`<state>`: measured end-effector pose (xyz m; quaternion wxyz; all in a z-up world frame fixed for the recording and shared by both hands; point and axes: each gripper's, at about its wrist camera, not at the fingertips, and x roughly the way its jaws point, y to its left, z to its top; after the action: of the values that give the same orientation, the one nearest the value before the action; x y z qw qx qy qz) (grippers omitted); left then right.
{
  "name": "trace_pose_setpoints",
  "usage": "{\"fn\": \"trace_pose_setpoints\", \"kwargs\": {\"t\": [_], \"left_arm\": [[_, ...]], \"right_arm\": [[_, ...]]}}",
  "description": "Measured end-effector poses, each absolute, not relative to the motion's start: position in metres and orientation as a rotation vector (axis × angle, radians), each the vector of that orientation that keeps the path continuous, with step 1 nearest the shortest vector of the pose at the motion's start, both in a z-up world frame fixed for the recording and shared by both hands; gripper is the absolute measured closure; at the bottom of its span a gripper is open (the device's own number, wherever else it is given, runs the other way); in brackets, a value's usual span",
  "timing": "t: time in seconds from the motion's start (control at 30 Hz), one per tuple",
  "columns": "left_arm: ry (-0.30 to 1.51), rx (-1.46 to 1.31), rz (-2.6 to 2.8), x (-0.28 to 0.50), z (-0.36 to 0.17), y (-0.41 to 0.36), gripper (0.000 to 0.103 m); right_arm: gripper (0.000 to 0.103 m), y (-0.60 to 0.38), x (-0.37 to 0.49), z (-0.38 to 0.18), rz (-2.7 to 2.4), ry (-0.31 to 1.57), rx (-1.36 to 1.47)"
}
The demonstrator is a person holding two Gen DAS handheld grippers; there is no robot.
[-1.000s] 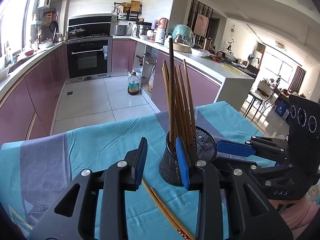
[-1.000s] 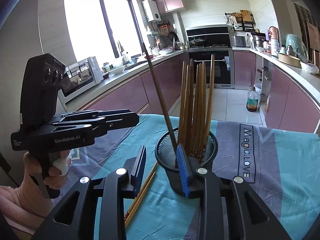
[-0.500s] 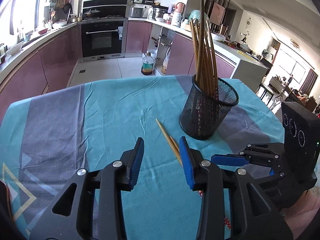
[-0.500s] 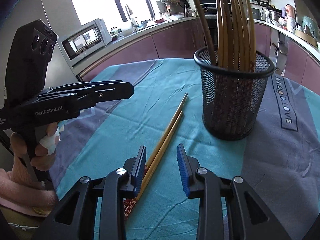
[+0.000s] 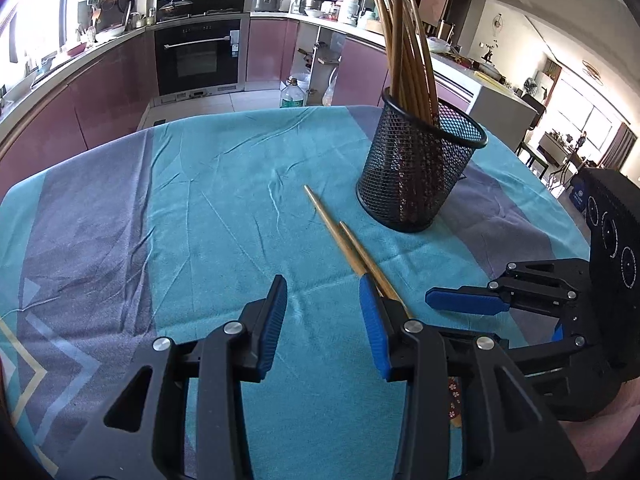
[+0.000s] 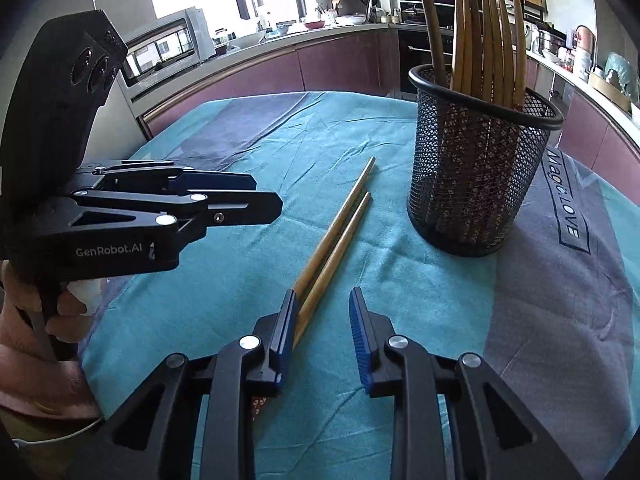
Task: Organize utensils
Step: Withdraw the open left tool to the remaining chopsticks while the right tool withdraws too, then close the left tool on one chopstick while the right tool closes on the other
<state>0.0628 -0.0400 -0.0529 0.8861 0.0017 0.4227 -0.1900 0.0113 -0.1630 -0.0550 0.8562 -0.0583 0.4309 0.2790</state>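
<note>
Both grippers (image 5: 323,312) (image 6: 322,320) angled down (fingers apart).

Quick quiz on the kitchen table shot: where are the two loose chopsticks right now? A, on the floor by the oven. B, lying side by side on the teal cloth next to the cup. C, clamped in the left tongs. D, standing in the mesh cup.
B: the two loose chopsticks lie side by side on the teal cloth, beside the mesh cup, with no pads pressing on them.
</note>
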Motion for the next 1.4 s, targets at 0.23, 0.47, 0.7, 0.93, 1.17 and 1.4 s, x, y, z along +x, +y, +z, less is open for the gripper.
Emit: {"fn": "trace_pose_setpoints", "kwargs": {"t": [0.23,0.47,0.7,0.93,1.17,1.4], "left_arm": [[0.911,0.051,-0.441,0.065,-0.064,-0.058,0.065],[0.934,0.088,-0.441,0.075,-0.076,-0.074,0.067],[0.942,0.085,-0.431,0.073,-0.077,-0.079,0.08],[0.935,0.079,-0.38,0.056,-0.081,-0.077,0.091],[0.947,0.032,-0.354,0.042,-0.082,-0.065,0.095],[0.958,0.027,-0.388,0.043,-0.08,-0.063,0.089]], "right_arm": [[0.079,-0.168,0.015,-0.055,0.572,0.912,-0.099],[0.079,-0.179,0.019,-0.058,0.552,0.915,-0.078],[0.08,-0.186,0.019,-0.057,0.561,0.918,-0.076],[0.08,-0.182,0.021,-0.058,0.562,0.917,-0.075],[0.08,-0.176,0.026,-0.059,0.56,0.918,-0.068],[0.08,-0.176,0.027,-0.058,0.563,0.918,-0.062]]}}
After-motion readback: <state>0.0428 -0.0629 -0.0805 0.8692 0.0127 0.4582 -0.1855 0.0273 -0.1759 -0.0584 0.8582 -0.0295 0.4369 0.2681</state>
